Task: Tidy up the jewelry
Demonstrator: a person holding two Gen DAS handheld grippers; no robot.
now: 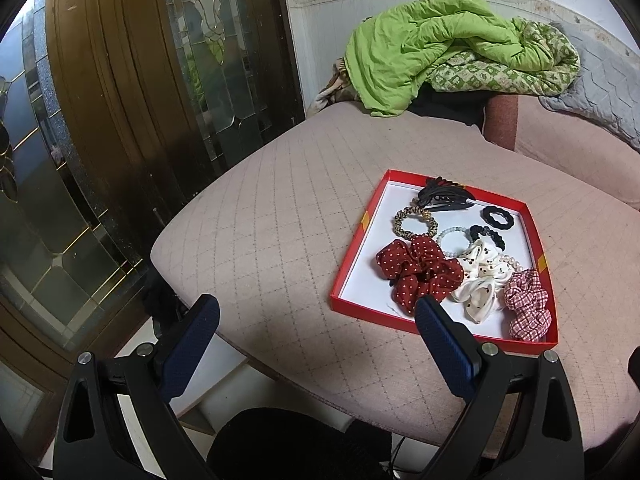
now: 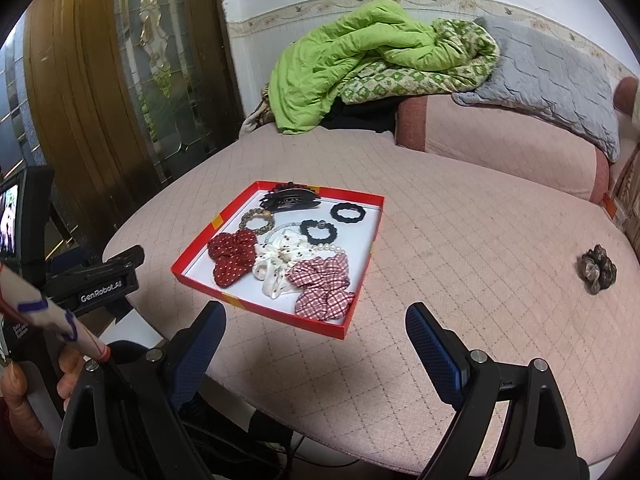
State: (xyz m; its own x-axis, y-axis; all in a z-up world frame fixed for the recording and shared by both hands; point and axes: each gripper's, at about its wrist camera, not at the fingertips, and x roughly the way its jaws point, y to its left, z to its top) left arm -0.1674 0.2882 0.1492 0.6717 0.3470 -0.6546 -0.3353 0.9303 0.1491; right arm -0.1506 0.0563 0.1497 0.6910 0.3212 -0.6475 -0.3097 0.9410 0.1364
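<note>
Hovering empty, both spread wide: right gripper (image 2: 316, 344) and left gripper (image 1: 318, 332) sit at the cushion's near edge. Red tray (image 2: 276, 312) already holds most pieces; one brown scrunchie (image 2: 597, 269) lies well apart to the right. Risks: soft fabric slipping a shallow pinch, or fingers snagging the quilted cover (image 2: 460, 240); a careless drop could nudge the crowded plaid scrunchie (image 2: 324, 288) over the rim.

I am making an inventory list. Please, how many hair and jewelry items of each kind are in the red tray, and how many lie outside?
Fabric scrunchies in the red tray: 3
Black hair ties: 2
Gold-patterned hair tie: 1
Bead bracelets: 2
Black hair claw: 1
Brown scrunchie outside, on the cushion: 1
Total: 10
</note>
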